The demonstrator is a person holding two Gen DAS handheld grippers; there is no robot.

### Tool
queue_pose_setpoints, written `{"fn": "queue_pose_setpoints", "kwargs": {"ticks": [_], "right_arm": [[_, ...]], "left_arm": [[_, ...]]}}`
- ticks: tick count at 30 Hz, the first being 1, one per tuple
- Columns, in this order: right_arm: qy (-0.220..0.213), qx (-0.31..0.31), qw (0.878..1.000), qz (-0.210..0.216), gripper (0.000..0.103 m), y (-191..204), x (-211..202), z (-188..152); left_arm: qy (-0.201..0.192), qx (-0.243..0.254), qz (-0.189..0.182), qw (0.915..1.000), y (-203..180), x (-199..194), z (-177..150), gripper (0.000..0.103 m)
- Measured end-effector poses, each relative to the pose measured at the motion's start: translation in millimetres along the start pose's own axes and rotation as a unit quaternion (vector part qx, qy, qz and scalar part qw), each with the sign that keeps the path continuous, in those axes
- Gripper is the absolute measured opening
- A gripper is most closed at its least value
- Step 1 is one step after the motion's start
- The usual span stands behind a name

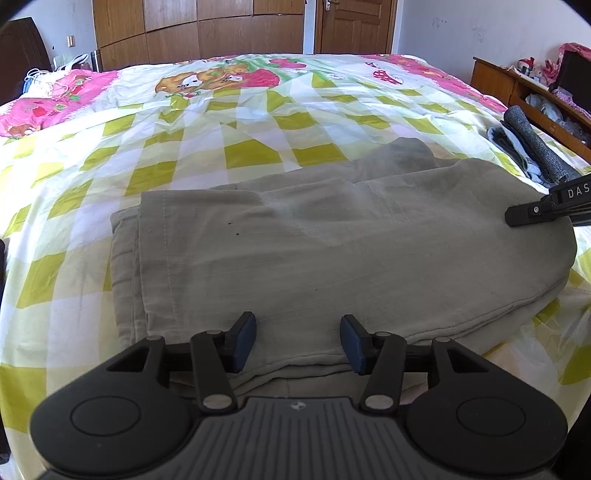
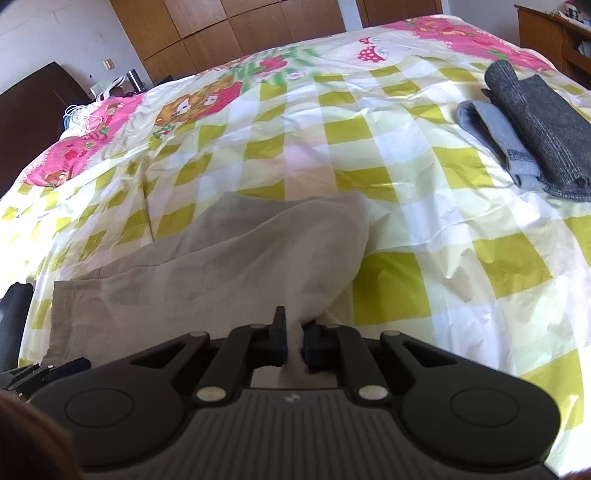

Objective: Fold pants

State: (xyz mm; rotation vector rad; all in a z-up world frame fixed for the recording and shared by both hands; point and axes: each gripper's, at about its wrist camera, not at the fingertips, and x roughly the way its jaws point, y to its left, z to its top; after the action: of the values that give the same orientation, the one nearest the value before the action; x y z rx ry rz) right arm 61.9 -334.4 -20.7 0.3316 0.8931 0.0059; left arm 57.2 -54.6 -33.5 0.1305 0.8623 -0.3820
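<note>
A wide bed [image 1: 74, 236] under a yellow-green and white checked sheet filled both of my views, its far end printed in pink with cartoon animals and strawberries. Across the middle of the left wrist view lay the pants [image 1: 317, 251], beige and already doubled over, with stacked hems at the left and a rounded fold at the right.

My left gripper [image 1: 298, 341] sat at the bottom centre of that view, its jaws apart over the near edge of the pants; the blue pads [image 1: 245, 341] pressed on nothing. My right gripper [image 2: 293, 345], at the bottom centre of its own view, was closed on a pinch of the beige cloth, which bunched up pale between the jaws.

The risks, as I judged them: the right grip held only a small pinch, so a quick lift could let the cloth slip out, or bring up just the top layer and pull the stack apart. With the left jaws holding nothing, one-sided pulling might drag the whole bundle across the slick sheet and skew the hems. The loose hump at the upper middle of the pants could be trapped as a crease.

At the right edge of the left wrist view, the right gripper's arm reached in over the fold. Beyond it lay folded grey clothes [image 2: 532, 140], near enough, I thought, to catch a wide swing. A wooden wardrobe [image 1: 199, 33] and a door [image 1: 352, 26] lined the top, well clear.
</note>
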Motion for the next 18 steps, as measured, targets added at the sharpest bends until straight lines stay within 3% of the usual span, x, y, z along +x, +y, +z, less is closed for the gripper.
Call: {"fn": "queue_pose_setpoints", "kwargs": {"ticks": [9,15,18], "right_arm": [[-0.004,0.082,0.994,0.073,0.025,-42.4,5.8,1.0],[-0.011,0.163,0.980,0.117,0.028,-82.3,27.8,11.1],[0.006,0.177,0.969,0.172,0.028,-93.6,36.3,15.2]], "left_arm": [[-0.011,-0.005,0.000,0.9999,0.6,-4.7,1.0,0.062],[-0.008,0.003,0.007,0.9999,-3.2,-1.9,0.1,0.062],[-0.008,0.006,0.010,0.9999,-4.7,-1.0,0.3,0.063]]}}
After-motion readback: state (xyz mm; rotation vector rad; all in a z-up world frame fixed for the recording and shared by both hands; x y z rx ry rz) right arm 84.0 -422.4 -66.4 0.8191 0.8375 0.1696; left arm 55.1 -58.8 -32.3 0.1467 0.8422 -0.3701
